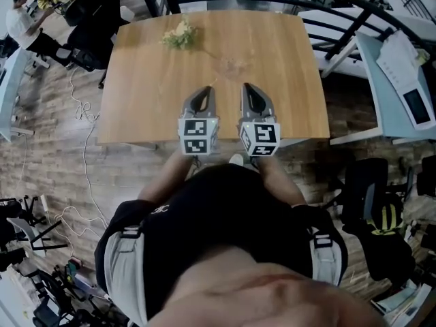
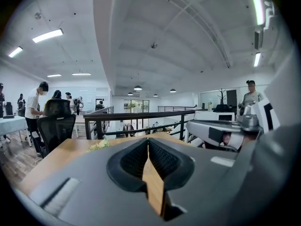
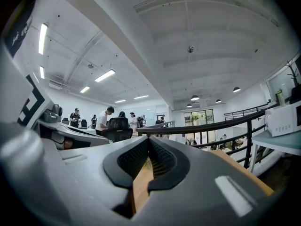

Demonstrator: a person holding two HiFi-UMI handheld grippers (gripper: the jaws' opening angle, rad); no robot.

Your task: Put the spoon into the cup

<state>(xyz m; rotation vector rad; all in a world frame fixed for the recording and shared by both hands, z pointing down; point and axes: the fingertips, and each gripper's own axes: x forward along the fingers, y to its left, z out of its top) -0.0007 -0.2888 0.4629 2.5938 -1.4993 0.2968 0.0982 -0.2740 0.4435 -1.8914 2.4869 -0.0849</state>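
Left grey gripper (image 1: pixel 203 94) and right grey gripper (image 1: pixel 249 90), jaws closed together on nothing, hang side by side over the light wooden desk (image 1: pixel 143 94). Clear glass cup (image 1: pixel 234 67) near ahead, pale flower sprig (image 1: pixel 180 34) beyond.

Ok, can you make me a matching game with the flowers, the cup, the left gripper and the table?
Things:
1. flowers
2. cup
3. left gripper
4. table

Place, colour or state:
A. shut, at the near edge of the table
B. far side of the table, toward the left
C. see-through, near the middle of the table
D. light brown wood

Pairs: 1-B, 2-C, 3-A, 4-D
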